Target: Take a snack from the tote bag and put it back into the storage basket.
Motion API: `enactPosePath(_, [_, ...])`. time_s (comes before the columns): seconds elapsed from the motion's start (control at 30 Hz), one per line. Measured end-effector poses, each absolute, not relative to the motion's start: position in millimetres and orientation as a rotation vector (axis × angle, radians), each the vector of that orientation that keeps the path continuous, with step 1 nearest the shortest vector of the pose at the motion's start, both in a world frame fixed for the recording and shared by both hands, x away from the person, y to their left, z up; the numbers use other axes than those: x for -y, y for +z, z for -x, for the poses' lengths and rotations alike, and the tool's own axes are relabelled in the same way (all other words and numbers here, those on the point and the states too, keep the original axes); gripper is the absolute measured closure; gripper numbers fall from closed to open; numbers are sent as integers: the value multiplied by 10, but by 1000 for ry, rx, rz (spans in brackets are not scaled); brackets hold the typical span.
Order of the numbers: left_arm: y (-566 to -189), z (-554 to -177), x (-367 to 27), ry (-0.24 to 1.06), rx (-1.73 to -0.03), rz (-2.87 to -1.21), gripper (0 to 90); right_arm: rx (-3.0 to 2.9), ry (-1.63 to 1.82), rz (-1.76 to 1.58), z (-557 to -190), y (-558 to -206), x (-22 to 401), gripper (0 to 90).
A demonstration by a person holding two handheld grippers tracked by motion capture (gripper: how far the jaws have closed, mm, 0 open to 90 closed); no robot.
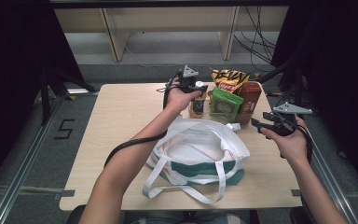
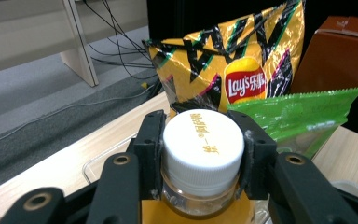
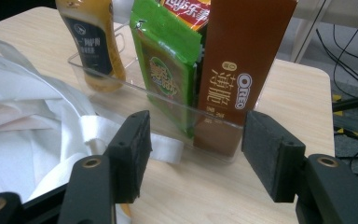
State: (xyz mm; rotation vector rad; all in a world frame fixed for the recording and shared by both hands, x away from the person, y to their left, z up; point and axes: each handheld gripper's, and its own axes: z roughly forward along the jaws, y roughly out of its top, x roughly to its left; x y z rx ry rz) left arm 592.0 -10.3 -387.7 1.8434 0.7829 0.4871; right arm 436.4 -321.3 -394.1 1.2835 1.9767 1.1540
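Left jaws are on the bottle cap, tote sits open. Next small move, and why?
Probably lift the bottle straight up out of the clear tray. The left gripper has its jaws pressed on both sides of the white cap, and the green packet stands close beside it. The white tote bag lies open nearby; the right gripper is open.

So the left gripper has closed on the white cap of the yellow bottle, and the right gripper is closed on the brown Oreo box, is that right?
Not quite. The left gripper does clamp the bottle at its white cap. The right gripper, though, is open: in the right gripper view its jaws stand apart with nothing between them, short of the Oreo box in the clear tray.
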Motion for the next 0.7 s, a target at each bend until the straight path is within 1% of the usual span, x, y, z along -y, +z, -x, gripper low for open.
enactPosePath(0.53, [-3960, -5952, 78, 463, -838, -1879, 582, -1984, 1146, -1306, -4351, -3928, 3208, 429])
enactPosePath(0.7, [-4011, -5960, 73, 449, -851, -1894, 581, -1995, 1135, -1245, -4375, -3933, 3226, 429])
